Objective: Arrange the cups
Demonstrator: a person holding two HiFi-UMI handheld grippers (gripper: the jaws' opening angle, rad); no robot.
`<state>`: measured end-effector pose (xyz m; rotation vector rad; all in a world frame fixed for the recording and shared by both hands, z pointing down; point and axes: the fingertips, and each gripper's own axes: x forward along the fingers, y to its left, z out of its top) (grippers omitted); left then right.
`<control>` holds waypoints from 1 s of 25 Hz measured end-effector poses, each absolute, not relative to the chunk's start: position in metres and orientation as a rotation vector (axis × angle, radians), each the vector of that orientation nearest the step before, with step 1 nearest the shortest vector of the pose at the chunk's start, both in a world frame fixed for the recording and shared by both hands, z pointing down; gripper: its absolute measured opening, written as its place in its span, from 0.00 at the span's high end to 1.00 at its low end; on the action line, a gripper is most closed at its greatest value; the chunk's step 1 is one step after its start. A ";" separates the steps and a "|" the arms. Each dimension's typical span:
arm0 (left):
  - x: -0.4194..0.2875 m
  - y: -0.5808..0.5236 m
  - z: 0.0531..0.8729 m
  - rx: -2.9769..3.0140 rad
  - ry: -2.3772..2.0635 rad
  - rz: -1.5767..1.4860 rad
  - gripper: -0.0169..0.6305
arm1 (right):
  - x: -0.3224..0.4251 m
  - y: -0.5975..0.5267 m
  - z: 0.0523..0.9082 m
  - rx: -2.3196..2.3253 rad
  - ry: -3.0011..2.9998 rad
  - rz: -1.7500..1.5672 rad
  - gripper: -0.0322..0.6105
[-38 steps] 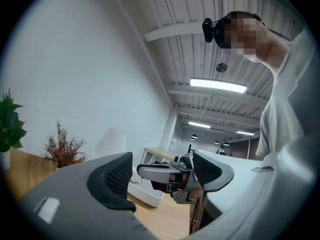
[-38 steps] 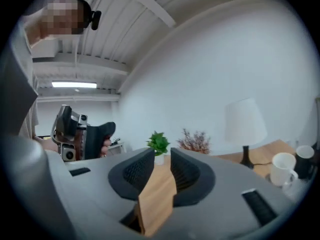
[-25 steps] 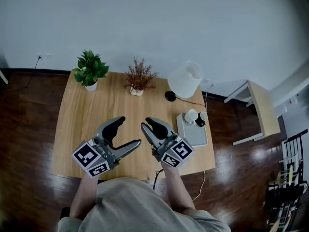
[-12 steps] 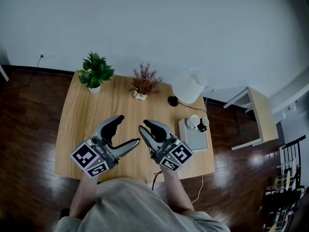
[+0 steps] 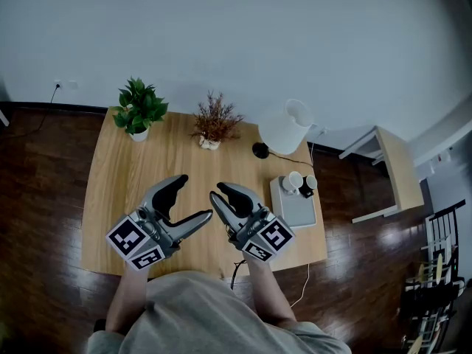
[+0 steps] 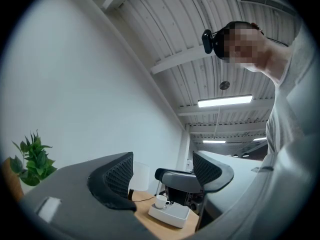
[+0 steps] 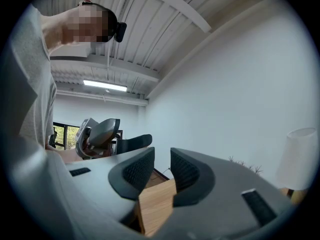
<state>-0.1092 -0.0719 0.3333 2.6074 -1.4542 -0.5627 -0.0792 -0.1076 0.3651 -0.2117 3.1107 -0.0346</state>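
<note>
Two white cups stand at the far end of a white tray on the right side of the wooden table. Next to them is a small dark object. My left gripper hovers over the table's near middle, open wide and empty. Through its jaws in the left gripper view I see one cup on the tray. My right gripper hovers beside it, left of the tray. Its jaws stand a narrow gap apart with nothing between them.
A potted green plant, a pot of dried twigs and a white table lamp line the table's far edge. The lamp's cord runs toward the tray. A smaller side table stands to the right on the dark wood floor.
The head view swayed a little. Both grippers hold almost the same place over the table, and their jaws have not changed.
</note>
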 end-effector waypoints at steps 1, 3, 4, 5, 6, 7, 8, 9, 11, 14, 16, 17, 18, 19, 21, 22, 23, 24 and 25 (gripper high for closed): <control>-0.109 -0.072 0.334 2.606 -1.454 -0.563 0.41 | -0.079 -0.107 0.366 -0.210 3.110 -0.036 0.81; -0.108 -0.073 0.333 2.606 -1.453 -0.564 0.41 | -0.079 -0.107 0.366 -0.208 3.110 -0.033 0.81; -0.108 -0.073 0.333 2.606 -1.453 -0.563 0.41 | -0.079 -0.107 0.366 -0.208 3.111 -0.029 0.81; -0.107 -0.073 0.333 2.607 -1.453 -0.561 0.41 | -0.078 -0.107 0.365 -0.207 3.111 -0.025 0.81; -0.107 -0.073 0.333 2.607 -1.453 -0.560 0.41 | -0.078 -0.106 0.365 -0.207 3.112 -0.023 0.81; -0.106 -0.072 0.334 2.606 -1.453 -0.558 0.41 | -0.077 -0.106 0.365 -0.206 3.113 -0.022 0.81; -0.106 -0.072 0.334 2.606 -1.453 -0.556 0.41 | -0.077 -0.105 0.366 -0.205 3.114 -0.021 0.81; -0.106 -0.071 0.335 2.605 -1.452 -0.554 0.41 | -0.077 -0.105 0.367 -0.203 3.115 -0.021 0.81; -0.105 -0.071 0.336 2.605 -1.450 -0.550 0.41 | -0.078 -0.103 0.368 -0.201 3.116 -0.020 0.81; -0.105 -0.070 0.337 2.604 -1.450 -0.548 0.41 | -0.078 -0.101 0.369 -0.195 3.117 -0.017 0.81; -0.104 -0.070 0.338 2.604 -1.448 -0.548 0.41 | -0.077 -0.100 0.370 -0.196 3.117 -0.015 0.81; -0.103 -0.070 0.338 2.605 -1.447 -0.548 0.41 | -0.076 -0.100 0.370 -0.197 3.118 -0.014 0.81; -0.102 -0.070 0.337 2.606 -1.445 -0.547 0.41 | -0.076 -0.100 0.370 -0.198 3.119 -0.012 0.81; -0.101 -0.070 0.337 2.608 -1.444 -0.546 0.41 | -0.076 -0.100 0.370 -0.199 3.121 -0.011 0.81; -0.100 -0.070 0.335 2.610 -1.440 -0.544 0.41 | -0.075 -0.100 0.370 -0.202 3.128 -0.009 0.81; -0.099 -0.070 0.335 2.612 -1.438 -0.544 0.41 | -0.075 -0.100 0.370 -0.203 3.132 -0.007 0.81; -0.098 -0.070 0.334 2.613 -1.437 -0.543 0.41 | -0.075 -0.100 0.371 -0.204 3.136 -0.004 0.81; -0.098 -0.070 0.334 2.614 -1.437 -0.542 0.41 | -0.075 -0.100 0.372 -0.204 3.139 -0.001 0.81; -0.098 -0.070 0.335 2.614 -1.436 -0.542 0.41 | -0.075 -0.100 0.372 -0.205 3.143 0.002 0.81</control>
